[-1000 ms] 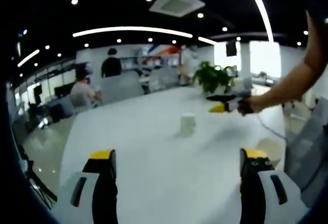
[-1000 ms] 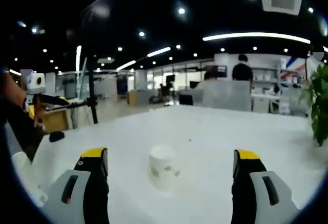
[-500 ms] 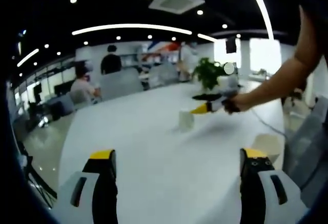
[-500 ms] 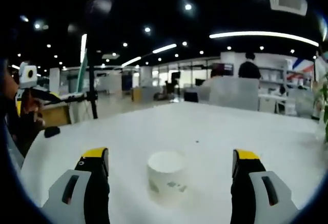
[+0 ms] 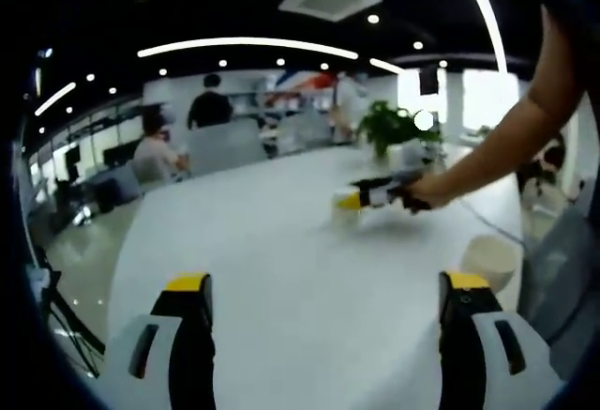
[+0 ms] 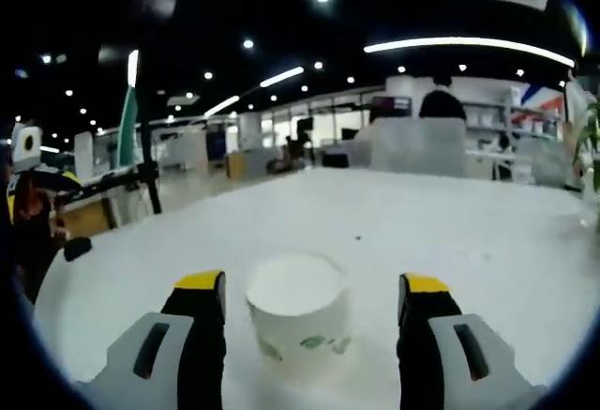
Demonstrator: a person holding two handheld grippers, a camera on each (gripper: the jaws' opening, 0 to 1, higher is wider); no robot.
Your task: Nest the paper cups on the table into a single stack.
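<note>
As right tongs (image 6: 307, 290) advanced | jaws now flank cup (image 6: 298, 316)

Open-plan office, long white table (image 5: 281, 269), seated people (image 5: 155, 152) at desks, potted plant (image 5: 384, 129), ceiling strip lights (image 5: 244, 46)

Left claw (image 5: 324, 311), right claw (image 6: 313, 313): grey bodies, black jaws, yellow tips.
</note>
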